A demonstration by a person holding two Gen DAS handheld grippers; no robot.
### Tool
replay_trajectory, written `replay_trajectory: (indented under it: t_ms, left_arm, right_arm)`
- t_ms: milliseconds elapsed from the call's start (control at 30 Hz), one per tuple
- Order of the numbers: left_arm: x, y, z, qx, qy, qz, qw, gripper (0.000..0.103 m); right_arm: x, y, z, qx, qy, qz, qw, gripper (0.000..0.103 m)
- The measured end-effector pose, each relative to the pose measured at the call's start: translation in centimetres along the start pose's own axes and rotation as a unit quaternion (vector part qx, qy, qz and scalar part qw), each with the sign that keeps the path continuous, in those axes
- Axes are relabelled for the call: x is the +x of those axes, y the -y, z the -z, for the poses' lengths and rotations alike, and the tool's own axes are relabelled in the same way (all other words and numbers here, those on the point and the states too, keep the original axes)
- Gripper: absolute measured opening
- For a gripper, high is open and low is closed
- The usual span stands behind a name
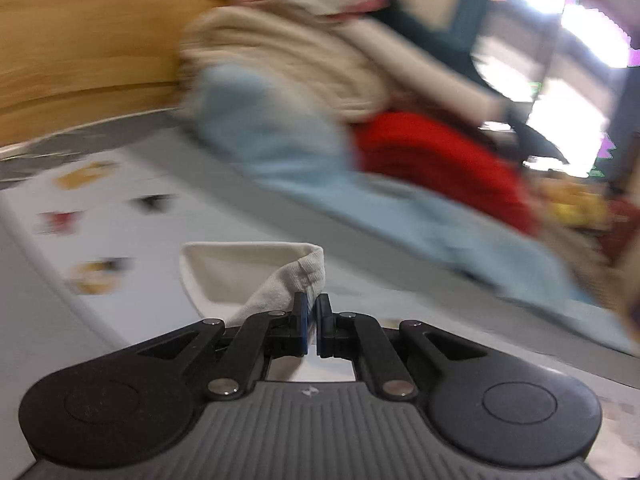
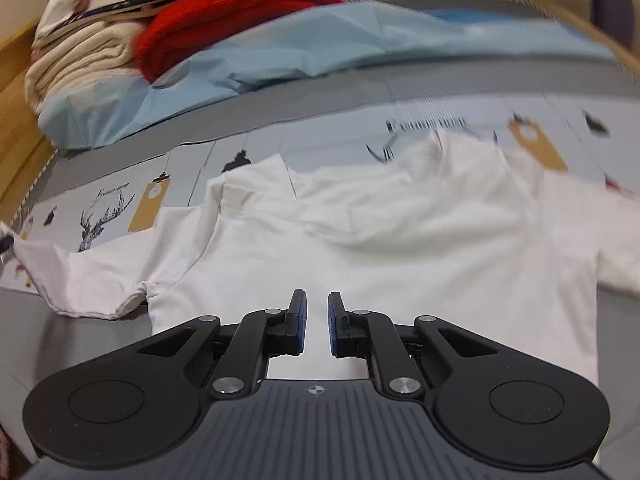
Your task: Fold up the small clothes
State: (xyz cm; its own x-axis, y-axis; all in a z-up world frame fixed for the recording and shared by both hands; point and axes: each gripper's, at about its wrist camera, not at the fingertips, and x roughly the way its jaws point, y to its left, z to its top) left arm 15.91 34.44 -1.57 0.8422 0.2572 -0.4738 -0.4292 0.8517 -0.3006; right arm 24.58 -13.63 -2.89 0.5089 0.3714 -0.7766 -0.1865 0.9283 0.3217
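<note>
A small white shirt (image 2: 400,232) lies spread on a printed mat (image 2: 120,200), one short sleeve (image 2: 80,280) reaching out to the left. My right gripper (image 2: 317,320) sits low over the shirt's near edge. Its jaws stand only a narrow gap apart, with white cloth filling the space between them. In the left wrist view, my left gripper (image 1: 312,320) is shut on a ribbed white edge of cloth (image 1: 280,280), which stands up from the jaws in a loop above the mat. That view is blurred.
A pile of folded clothes stands at the back: a red piece (image 2: 224,12), cream knits (image 2: 80,64) and a light blue sheet (image 2: 320,40). A wooden board (image 1: 80,40) rises behind it. The grey surface (image 2: 60,344) continues past the mat's near edge.
</note>
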Motion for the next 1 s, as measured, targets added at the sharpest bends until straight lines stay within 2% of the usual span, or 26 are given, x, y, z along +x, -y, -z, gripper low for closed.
replay_trajectory:
  t_ms: [100, 200, 233, 300, 367, 433, 600, 700, 733, 800, 900, 1000]
  left_arm:
    - [-1.1, 8.6, 2.3, 0.037, -0.021, 0.093, 0.9948, 0.003]
    - [-1.2, 16.1, 6.4, 0.053, -0.068, 0.170, 0.9817, 0.003]
    - [-1.2, 18.5, 7.9, 0.058, -0.091, 0.194, 0.9751, 0.004]
    - [-0.9, 22.4, 10.5, 0.071, -0.152, 0.244, 0.9553, 0.006]
    - [-1.4, 24.3, 11.6, 0.066, -0.189, 0.255, 0.9460, 0.010]
    - [-2.2, 24.4, 10.8, 0.057, -0.196, 0.248, 0.9472, 0.016]
    - [-4.1, 23.2, 7.1, 0.106, -0.169, 0.153, 0.9680, 0.017]
    - [-4.0, 20.7, 6.7, 0.103, -0.139, 0.112, 0.9785, 0.022]
    - [-3.5, 19.4, 6.9, 0.101, -0.141, 0.097, 0.9801, 0.022]
    - [-1.5, 17.6, 7.3, 0.099, -0.184, 0.033, 0.9774, 0.021]
    - [0.0, 15.7, 6.5, 0.069, -0.183, 0.013, 0.9807, 0.021]
    - [0.4, 15.0, 5.5, 0.068, -0.167, -0.006, 0.9836, 0.021]
  right_arm:
    - [-0.8, 0.7, 0.1, 0.018, 0.008, -0.007, 1.000, 0.012]
    - [-1.6, 1.9, 0.1, 0.042, 0.018, -0.010, 0.999, 0.012]
    - [-1.7, 2.3, 0.0, 0.050, 0.019, -0.010, 0.999, 0.012]
    - [-1.8, 3.2, -0.2, 0.064, 0.022, -0.009, 0.998, 0.012]
    - [-1.7, 4.1, -0.4, 0.085, 0.019, -0.009, 0.996, 0.012]
    - [-1.5, 5.0, -0.6, 0.111, 0.014, -0.022, 0.993, 0.012]
    - [0.0, 5.4, -0.2, 0.113, 0.009, -0.026, 0.993, 0.012]
    - [2.5, 6.5, 0.8, 0.136, -0.021, -0.024, 0.990, 0.013]
    - [3.3, 6.7, 1.1, 0.144, -0.028, -0.032, 0.989, 0.014]
    - [5.0, 7.1, 1.6, 0.152, -0.050, -0.026, 0.987, 0.014]
    - [7.1, 7.0, 1.8, 0.152, -0.060, -0.030, 0.986, 0.016]
    - [9.0, 6.8, 2.1, 0.144, -0.079, -0.024, 0.986, 0.019]
